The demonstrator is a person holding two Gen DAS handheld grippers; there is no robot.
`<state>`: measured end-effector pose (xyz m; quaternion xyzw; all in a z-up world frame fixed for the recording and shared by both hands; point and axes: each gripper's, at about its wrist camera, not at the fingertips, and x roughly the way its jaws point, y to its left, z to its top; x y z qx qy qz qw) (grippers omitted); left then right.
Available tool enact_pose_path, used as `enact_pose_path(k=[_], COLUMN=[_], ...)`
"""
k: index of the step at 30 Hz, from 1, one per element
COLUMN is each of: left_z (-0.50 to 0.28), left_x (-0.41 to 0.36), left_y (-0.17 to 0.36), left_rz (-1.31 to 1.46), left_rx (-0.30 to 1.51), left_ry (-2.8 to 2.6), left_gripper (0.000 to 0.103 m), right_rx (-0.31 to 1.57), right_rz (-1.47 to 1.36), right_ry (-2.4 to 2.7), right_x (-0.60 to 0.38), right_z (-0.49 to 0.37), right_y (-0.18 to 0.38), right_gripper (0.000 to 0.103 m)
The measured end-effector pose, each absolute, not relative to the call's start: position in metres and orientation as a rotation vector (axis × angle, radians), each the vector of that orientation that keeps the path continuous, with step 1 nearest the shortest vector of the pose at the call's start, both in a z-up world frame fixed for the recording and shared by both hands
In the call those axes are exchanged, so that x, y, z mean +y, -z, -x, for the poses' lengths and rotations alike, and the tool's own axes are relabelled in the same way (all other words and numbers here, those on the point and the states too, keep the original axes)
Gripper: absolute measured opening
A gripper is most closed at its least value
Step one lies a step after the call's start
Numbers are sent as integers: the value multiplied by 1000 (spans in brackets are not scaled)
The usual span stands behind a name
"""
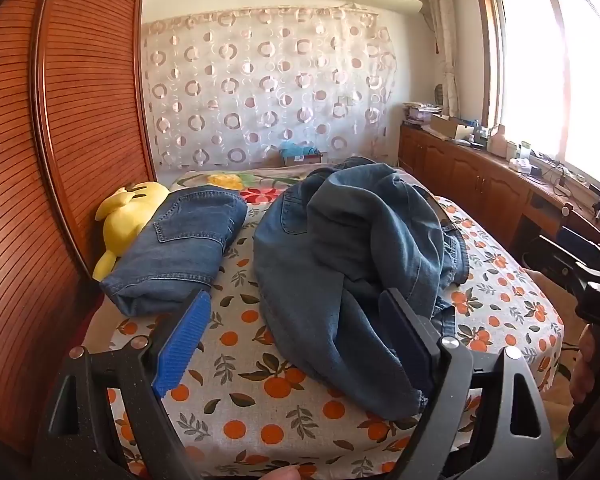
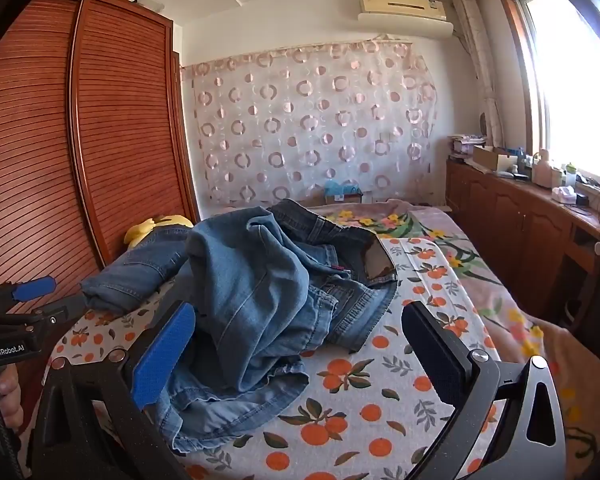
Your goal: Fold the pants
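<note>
Lying on one bed: two jeans (one folded, one crumpled); both jaws wide, empty.

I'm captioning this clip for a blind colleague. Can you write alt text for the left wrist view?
A crumpled pair of jeans lies on an orange-print bedsheet, with the left gripper hovering open before it. A folded pair of jeans and yellow plush toy lie left.
</note>
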<state>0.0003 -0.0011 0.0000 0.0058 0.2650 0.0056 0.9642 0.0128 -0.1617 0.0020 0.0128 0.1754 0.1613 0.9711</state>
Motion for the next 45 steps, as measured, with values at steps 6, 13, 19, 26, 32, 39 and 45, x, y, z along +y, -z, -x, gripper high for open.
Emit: enact_pose_path(k=[6,13,19,26,32,39,45], left_z=[-2,0,1,0,1,2,2], left_x=[-6,0,-1,-5,-5,-6,-6], left_y=[0,0,-1,-7,-6,-15,-13], left_rz=[-13,-4,-6,-8,-9,-9,-10], left_rx=[537,529,526,524,521,518,517], left_ry=[-10,-6,-8,-9,-9,-9,-9], left_gripper=[87,87,87,87,87,87,87], right_rx=[365,368,364,366,365,362,359], right_rz=[-22,-22,-17,-15,-16,-16,-15], right_ry=[-329,-329,-328,-329,-329,-333,-334], right_x=[-161,-162,-160,-160,-160,-161,-161], right_z=[-12,-15,-12,-11,-10,-10,-9], right_y=[-2,-2,-3,-2,-3,-4,-4], right_gripper=[103,103,103,103,103,103,103])
